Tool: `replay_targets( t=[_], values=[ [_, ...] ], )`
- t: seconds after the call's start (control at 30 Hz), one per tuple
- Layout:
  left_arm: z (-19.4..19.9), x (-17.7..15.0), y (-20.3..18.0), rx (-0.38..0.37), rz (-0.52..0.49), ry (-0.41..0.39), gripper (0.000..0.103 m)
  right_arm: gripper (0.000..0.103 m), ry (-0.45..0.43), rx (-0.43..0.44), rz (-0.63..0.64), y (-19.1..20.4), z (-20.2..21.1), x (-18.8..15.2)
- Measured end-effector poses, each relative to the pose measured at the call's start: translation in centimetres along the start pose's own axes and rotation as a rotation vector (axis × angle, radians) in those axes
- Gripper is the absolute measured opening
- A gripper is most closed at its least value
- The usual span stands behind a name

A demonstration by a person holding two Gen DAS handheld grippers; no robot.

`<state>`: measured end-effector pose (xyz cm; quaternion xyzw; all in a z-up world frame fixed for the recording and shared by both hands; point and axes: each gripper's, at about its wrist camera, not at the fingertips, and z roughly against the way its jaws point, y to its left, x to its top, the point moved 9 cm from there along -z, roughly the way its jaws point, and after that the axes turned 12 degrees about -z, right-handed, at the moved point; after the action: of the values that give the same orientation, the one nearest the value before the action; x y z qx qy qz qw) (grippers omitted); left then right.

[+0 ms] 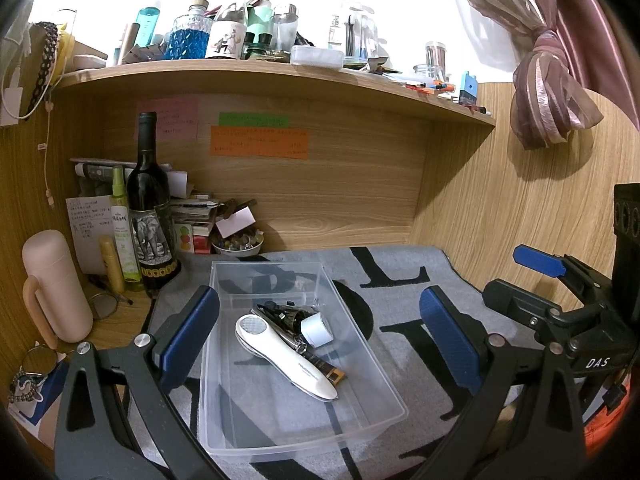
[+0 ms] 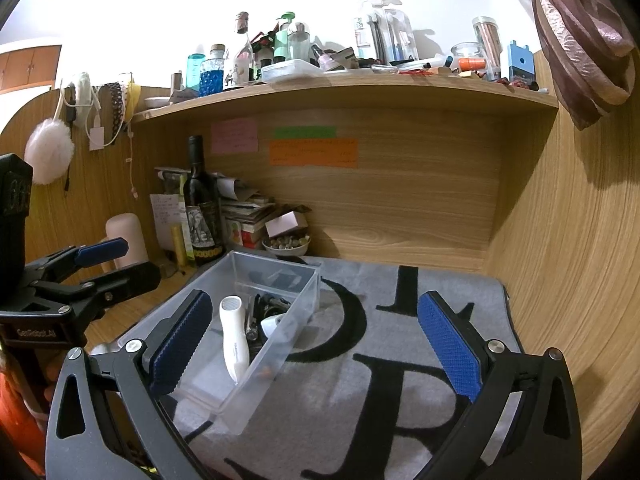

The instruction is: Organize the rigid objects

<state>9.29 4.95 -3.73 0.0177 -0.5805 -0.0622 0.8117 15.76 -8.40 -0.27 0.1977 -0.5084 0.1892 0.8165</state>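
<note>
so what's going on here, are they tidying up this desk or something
A person holds two open, empty grippers over a clear plastic bin on a grey lettered mat. The left hand-held gripper hovers right above the bin, the right hand-held gripper beside it. A white handheld device and some small dark items already lie inside.

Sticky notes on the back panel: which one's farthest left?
The pink note, left of the green strip and the orange note below that strip; it sits right above the wine bottle.
</note>
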Motion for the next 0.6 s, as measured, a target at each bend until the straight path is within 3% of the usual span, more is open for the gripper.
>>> replay_targets(
  t=[0.6],
  values=[
    [-0.8,-0.68,-0.13,-0.038,0.029,0.022,0.102,0.103,0.014,-0.004,0.001,0.51,-0.55,-0.21]
  ],
)
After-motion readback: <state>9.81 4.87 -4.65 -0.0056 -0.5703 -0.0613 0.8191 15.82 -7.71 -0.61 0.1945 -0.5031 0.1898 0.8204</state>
